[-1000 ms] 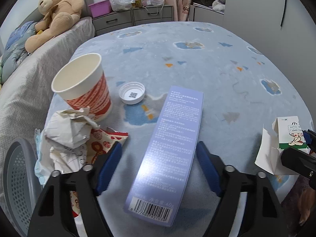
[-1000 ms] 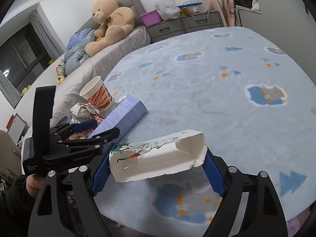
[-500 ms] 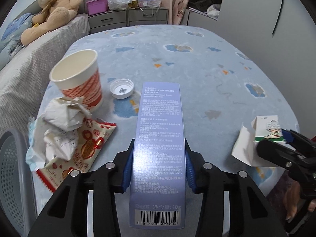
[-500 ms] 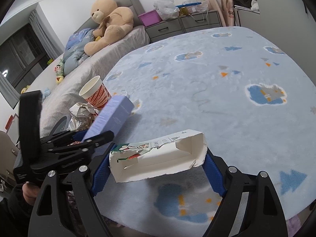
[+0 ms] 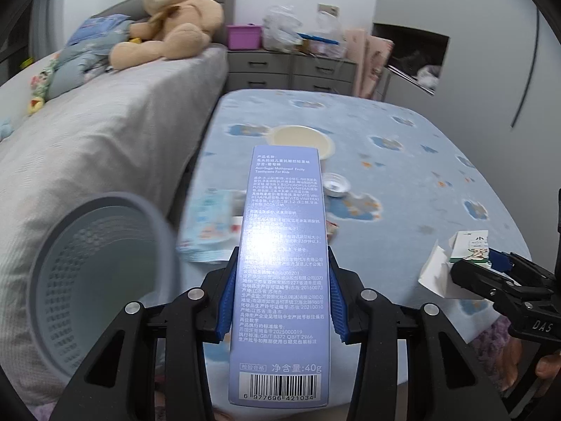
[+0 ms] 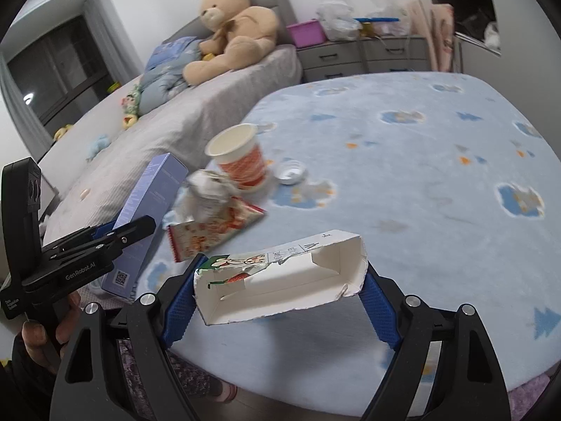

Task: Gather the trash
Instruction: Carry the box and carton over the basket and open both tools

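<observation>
My left gripper (image 5: pixel 280 294) is shut on a long lilac toothpaste box (image 5: pixel 285 245), lifted off the blue rug and held lengthwise between the blue pads. The same box (image 6: pixel 147 217) shows at the left of the right wrist view. A grey mesh bin (image 5: pixel 94 284) stands just left of the box. My right gripper (image 6: pixel 280 291) is shut on a torn white milk carton (image 6: pixel 280 280), gripped by its two ends above the rug's near edge. On the rug lie a red-and-white paper cup (image 6: pixel 240 161), crumpled paper (image 6: pixel 210 193), a red snack wrapper (image 6: pixel 210 235) and a white lid (image 6: pixel 291 172).
A grey bed (image 5: pixel 105 133) with a teddy bear (image 5: pixel 175 21) runs along the left. Grey drawers (image 5: pixel 291 70) with bags on top stand at the back. A blue tissue pack (image 5: pixel 207 228) lies at the rug's left edge. A person's hand (image 6: pixel 38 336) holds the left gripper.
The left gripper closed on the lilac box, lifted it and swung left toward the mesh bin. The right gripper, still holding the carton, shifted left and slightly up.
</observation>
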The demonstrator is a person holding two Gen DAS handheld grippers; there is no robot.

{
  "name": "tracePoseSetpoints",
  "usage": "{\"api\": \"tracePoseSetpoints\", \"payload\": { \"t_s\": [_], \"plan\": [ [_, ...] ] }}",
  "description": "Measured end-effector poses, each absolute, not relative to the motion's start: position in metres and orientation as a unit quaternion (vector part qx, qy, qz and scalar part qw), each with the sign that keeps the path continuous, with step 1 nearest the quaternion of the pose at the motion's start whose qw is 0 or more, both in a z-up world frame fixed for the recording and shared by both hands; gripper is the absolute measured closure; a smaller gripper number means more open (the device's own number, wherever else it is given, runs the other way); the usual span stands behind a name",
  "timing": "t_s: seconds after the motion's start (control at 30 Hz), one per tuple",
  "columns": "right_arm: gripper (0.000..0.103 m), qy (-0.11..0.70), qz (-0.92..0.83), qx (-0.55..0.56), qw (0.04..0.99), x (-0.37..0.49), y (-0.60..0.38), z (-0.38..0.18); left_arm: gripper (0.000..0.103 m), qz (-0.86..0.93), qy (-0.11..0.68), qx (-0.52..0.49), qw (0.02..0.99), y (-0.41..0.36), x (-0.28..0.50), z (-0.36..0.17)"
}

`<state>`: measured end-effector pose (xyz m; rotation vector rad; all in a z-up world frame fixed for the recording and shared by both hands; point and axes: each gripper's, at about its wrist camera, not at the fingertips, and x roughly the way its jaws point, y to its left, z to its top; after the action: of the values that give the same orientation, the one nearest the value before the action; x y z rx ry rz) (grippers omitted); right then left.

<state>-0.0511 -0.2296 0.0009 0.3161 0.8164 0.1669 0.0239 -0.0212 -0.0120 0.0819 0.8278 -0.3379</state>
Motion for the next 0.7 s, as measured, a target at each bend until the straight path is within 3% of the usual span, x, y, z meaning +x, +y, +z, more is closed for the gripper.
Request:
{"api": "tracePoseSetpoints", "payload": {
  "t_s": [0.37, 0.7],
  "plan": [
    [0.022, 0.391, 0.166, 0.109, 0.899, -0.013, -0.116, 0.02, 0.06, -0.063, 0.378, 0.007, 0.924, 0.1, 0.034, -0.001],
    [0.022, 0.402, 0.216, 0.078, 0.886, 0.028, -0.037, 0.016, 0.06, -0.004, 0.395, -0.026, 0.918, 0.164, 0.049, -0.032]
  ]
}}
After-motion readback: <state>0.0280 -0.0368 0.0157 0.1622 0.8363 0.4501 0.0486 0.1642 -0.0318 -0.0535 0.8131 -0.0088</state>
